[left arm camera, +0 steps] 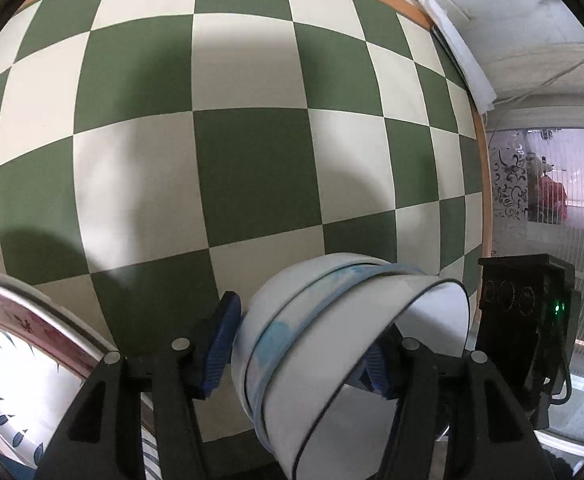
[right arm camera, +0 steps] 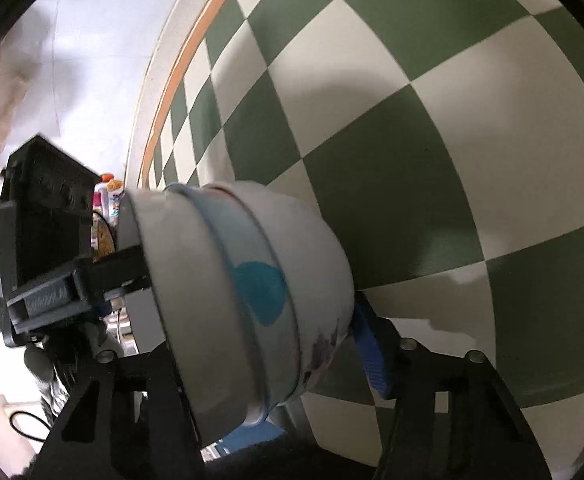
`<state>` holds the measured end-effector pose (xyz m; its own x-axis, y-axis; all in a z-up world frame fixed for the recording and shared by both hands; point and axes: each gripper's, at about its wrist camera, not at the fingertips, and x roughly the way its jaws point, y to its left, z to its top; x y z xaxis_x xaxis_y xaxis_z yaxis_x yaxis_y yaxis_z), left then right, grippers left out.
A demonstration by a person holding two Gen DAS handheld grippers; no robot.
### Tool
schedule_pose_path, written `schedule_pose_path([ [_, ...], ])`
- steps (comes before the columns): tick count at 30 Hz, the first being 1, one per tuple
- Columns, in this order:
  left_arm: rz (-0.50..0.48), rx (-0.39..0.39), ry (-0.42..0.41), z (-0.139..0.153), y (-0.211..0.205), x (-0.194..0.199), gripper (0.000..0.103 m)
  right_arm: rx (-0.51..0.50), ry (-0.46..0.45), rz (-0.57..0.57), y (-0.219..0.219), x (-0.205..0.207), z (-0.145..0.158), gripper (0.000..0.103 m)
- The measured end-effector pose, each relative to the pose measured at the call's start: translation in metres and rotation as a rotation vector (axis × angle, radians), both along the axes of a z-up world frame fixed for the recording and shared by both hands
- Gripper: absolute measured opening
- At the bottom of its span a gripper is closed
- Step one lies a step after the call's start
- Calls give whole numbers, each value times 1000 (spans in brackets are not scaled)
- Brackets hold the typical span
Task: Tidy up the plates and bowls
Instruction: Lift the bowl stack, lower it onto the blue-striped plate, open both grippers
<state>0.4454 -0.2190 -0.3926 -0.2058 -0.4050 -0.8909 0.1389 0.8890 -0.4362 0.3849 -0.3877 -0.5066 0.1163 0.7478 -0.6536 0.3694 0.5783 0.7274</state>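
A stack of nested white bowls (left arm camera: pixel 315 344), one with a blue band, is held on its side above the green and cream checkered table (left arm camera: pixel 252 168). My left gripper (left arm camera: pixel 299 352) is shut on the stack, its blue pads (left arm camera: pixel 222 344) against the wall and inside the rim. My right gripper (right arm camera: pixel 252 328) is shut on the same stack (right arm camera: pixel 244 280) from the other side; a blue blob marks one bowl (right arm camera: pixel 262 294). The left gripper's body (right arm camera: pixel 48 236) shows in the right wrist view, and the right one (left arm camera: pixel 527 312) in the left. A plate (left arm camera: pixel 16 364) with pink and blue patterns lies at lower left.
The table's orange edge (left arm camera: pixel 485 184) runs on the right, with a folded white cloth (left arm camera: pixel 463 56) lying along it. Beyond it are a patterned curtain (left arm camera: pixel 509 188) and floor. In the right wrist view the edge (right arm camera: pixel 180 64) curves at upper left, with small bottles (right arm camera: pixel 110 196) behind.
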Motion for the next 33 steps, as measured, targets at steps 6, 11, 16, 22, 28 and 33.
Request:
schedule_pose_path([
  [6, 42, 4, 12, 1, 5, -2, 54, -3, 7, 7, 6, 2, 0, 58],
  [11, 63, 10, -2, 10, 9, -4, 54, 13, 10, 24, 13, 8, 2, 58],
  [16, 87, 12, -20, 28, 14, -4, 54, 25, 1, 58, 18, 18, 14, 58],
  [22, 135, 7, -51, 53, 33, -5, 54, 29, -29, 106, 38, 32, 37, 57],
  [28, 167, -4, -71, 73, 67, -6, 54, 22, -52, 147, 65, 37, 60, 57],
  [33, 184, 9, -92, 84, 105, -8, 54, 30, -66, 176, 97, 39, 75, 57],
])
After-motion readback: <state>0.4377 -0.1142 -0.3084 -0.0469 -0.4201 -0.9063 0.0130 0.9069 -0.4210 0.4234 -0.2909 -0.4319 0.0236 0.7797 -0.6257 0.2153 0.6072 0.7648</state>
